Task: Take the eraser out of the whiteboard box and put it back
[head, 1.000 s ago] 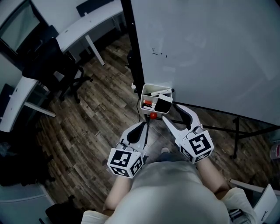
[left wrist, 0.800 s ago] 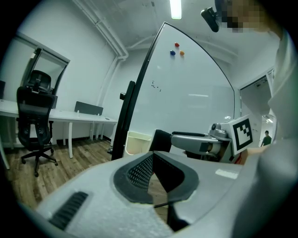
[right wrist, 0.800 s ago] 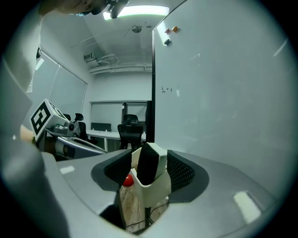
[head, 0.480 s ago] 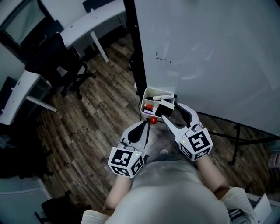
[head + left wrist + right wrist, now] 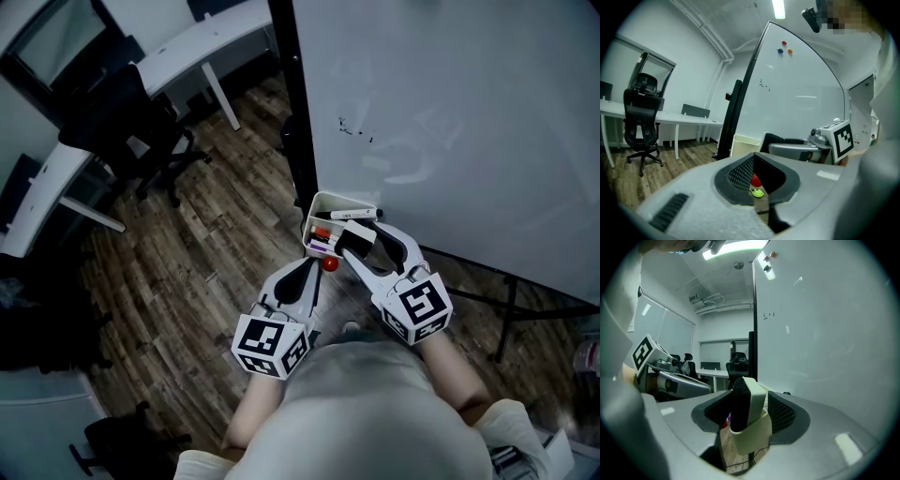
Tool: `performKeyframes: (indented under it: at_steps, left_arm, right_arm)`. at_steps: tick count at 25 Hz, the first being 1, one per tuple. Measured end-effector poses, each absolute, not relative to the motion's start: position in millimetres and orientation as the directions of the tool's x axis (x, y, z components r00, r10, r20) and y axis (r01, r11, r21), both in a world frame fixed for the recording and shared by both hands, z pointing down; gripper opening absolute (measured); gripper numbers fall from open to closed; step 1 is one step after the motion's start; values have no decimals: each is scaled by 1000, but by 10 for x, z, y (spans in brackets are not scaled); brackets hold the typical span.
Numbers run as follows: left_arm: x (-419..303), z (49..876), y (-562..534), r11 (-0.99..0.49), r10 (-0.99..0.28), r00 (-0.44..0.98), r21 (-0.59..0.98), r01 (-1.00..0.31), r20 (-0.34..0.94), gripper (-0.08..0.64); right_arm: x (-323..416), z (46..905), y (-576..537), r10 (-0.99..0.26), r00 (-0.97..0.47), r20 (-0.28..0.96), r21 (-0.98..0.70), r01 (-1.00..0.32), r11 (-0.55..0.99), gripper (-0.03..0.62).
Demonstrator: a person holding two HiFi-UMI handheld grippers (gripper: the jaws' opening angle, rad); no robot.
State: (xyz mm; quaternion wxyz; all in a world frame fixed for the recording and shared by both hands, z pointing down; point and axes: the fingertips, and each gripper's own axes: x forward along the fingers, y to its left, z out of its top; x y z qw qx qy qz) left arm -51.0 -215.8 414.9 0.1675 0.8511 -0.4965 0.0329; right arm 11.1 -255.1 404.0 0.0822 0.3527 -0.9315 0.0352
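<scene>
The eraser (image 5: 747,404) stands upright in the whiteboard box (image 5: 750,439), black felt face to one side, pale back to the other. The box hangs at the lower left corner of the whiteboard (image 5: 450,112). The right gripper (image 5: 749,397) brackets the eraser - its jaws have just been opening and stand wide, pads clear of it. The left gripper (image 5: 314,267) hangs just beside the box over the wooden floor (image 5: 216,234), its jaws closed together and holding nothing.

Black office chair (image 5: 117,117), white desk (image 5: 197,42), wood-plank floor (image 5: 206,253), large whiteboard (image 5: 469,103) on black stand (image 5: 294,94)
</scene>
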Motion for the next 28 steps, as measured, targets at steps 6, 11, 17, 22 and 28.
performKeyframes:
  at_steps: [6,11,17,22,28]
  left_arm:
    - [-506,4137,-2182,-444,-839,498,251,-860,221,5]
    - [-500,4137,-2174,-444,-839,498,253,-859,219,5]
    - [-492,4137,-2169,-445,-839,500,256,-858,214,5]
    - [-481,4131,-2164,-452,-836,506,257,-854,213,5]
    - [-487,4118,-2149,-457,-834,510,254,-852,212,5]
  right_arm:
    - [85,4028,-2540,-639,-749,175,-1,-649,760,210]
    - [79,4026,-2538,-649,-740,175,7,-659,752,198]
    - [76,4036,-2522,-650,-738,183,22,-658,753,192]
    - [81,4039,-2509,-655,-732,188,29,-662,749,190]
    - [91,4015,-2496,-660,-728,186,38,-666,745,189]
